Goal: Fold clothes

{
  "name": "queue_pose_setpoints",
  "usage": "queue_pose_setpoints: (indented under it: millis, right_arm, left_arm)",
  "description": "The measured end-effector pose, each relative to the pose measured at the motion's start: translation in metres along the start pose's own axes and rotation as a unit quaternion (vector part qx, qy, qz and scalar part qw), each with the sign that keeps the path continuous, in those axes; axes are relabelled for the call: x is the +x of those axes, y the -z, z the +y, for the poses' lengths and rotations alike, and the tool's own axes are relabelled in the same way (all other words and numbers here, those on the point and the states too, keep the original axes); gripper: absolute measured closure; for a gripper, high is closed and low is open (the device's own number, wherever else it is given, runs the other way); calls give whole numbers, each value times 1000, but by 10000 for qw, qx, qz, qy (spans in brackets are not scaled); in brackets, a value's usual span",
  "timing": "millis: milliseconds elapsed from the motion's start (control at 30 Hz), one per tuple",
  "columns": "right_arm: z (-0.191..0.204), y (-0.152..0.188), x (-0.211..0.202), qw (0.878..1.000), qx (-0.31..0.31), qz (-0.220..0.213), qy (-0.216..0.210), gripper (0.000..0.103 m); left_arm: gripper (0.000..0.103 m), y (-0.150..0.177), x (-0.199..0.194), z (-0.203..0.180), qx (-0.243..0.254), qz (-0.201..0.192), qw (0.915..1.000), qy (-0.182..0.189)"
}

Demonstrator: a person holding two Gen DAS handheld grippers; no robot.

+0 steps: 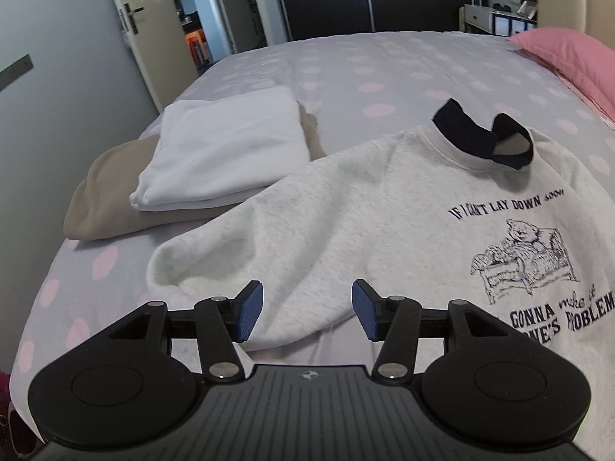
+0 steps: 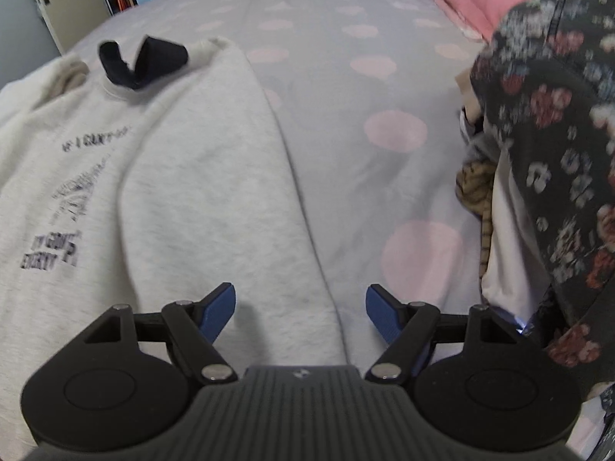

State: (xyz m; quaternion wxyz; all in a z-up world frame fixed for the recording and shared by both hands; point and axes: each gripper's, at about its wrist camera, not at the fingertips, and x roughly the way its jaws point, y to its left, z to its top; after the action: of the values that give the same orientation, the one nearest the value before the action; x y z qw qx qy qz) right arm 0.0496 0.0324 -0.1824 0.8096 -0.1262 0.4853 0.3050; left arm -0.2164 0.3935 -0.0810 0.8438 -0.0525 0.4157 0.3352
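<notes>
A light grey sweatshirt (image 1: 346,211) with a navy collar (image 1: 469,134) and a printed bear picture lies face up on the bed. Its left sleeve is bent inward, and my left gripper (image 1: 307,301) hovers open over that sleeve near the bed's front edge. The blue pads (image 1: 250,311) touch no cloth. In the right wrist view the same sweatshirt (image 2: 192,192) fills the left half, with the collar (image 2: 146,61) at the top. My right gripper (image 2: 301,309) is open above the outer edge of the right sleeve, grasping nothing.
A folded white garment (image 1: 226,150) rests on a folded tan one (image 1: 107,199) left of the sweatshirt. A heap of unfolded clothes, topped by dark floral fabric (image 2: 557,134), stands at the right. The dotted bedspread (image 2: 346,96) stretches back to a pink pillow (image 1: 569,57).
</notes>
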Motion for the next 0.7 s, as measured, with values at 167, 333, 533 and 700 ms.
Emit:
queue_pose_setpoints:
  millis: [167, 333, 533, 700]
  right_arm:
    - [-19, 10, 12, 9959, 682, 507, -301, 46]
    - [-25, 17, 0, 9912, 1057, 543, -583, 94]
    - [-29, -7, -46, 9928, 1052, -42, -569, 99]
    - [-35, -50, -87, 9981, 444, -386, -205, 99]
  left_arm:
    - [54, 2, 0, -3, 50, 51, 10000, 62]
    - [54, 3, 2, -7, 135, 133, 9998, 100]
    - [54, 3, 1, -12, 193, 155, 9995, 185]
    - [54, 3, 3, -17, 279, 168, 9993, 202]
